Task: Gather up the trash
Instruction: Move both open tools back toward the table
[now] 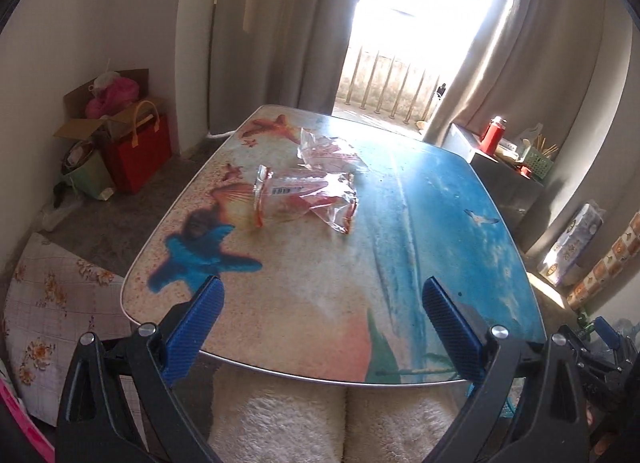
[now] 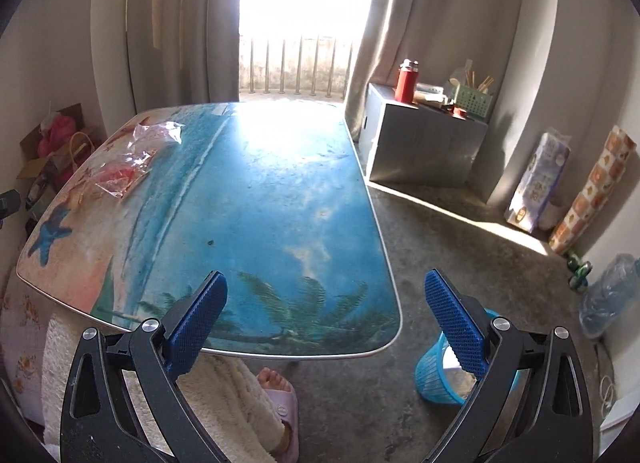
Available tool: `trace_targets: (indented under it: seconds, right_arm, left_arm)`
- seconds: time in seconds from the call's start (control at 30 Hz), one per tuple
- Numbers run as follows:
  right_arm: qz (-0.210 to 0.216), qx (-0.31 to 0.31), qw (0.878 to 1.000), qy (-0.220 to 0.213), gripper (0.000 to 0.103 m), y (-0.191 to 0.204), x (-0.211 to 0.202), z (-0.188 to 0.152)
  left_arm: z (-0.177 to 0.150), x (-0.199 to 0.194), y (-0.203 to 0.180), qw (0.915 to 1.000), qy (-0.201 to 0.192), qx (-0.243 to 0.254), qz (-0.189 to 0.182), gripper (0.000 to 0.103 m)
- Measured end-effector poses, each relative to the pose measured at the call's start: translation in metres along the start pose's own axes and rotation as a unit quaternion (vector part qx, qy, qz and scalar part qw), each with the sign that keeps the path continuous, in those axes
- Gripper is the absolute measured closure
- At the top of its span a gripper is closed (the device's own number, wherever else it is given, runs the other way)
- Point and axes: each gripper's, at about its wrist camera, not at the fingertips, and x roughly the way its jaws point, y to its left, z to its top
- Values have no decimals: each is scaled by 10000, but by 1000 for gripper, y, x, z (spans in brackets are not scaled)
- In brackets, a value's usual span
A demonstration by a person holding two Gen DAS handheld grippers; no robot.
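Two crinkly clear plastic wrappers (image 1: 306, 197) lie on the surface's (image 1: 360, 303) far left: featherlight, limp, slippery; pinch a bunched fold. Left gripper (image 1: 320, 327) and right gripper (image 2: 326, 323) fingers spread wide, empty

Each handheld tool, the left gripper (image 1: 320, 299) and the right gripper (image 2: 326, 295), has black triangular cut-out arms with silver round screws and blue cross-hatched pads (image 1: 192, 327). The person wears fluffy cream trousers (image 1: 280, 423), at six o'clock in the left view. A pale pink slipper (image 2: 286, 411) shows at six o'clock in the right view.
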Motion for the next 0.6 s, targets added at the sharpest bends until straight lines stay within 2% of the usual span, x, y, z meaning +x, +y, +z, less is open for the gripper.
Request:
trace_targets:
  seconds: [0.13, 0.6]
  right_arm:
    - [34, -283, 9996, -1, 8, 25, -1, 6]
    - [225, -549, 9982, -36, 8, 71, 8, 29]
  left_arm:
    - [3, 3, 7, 9997, -36, 5, 237, 6]
    - [22, 18, 18, 9985, 2, 149, 524, 6]
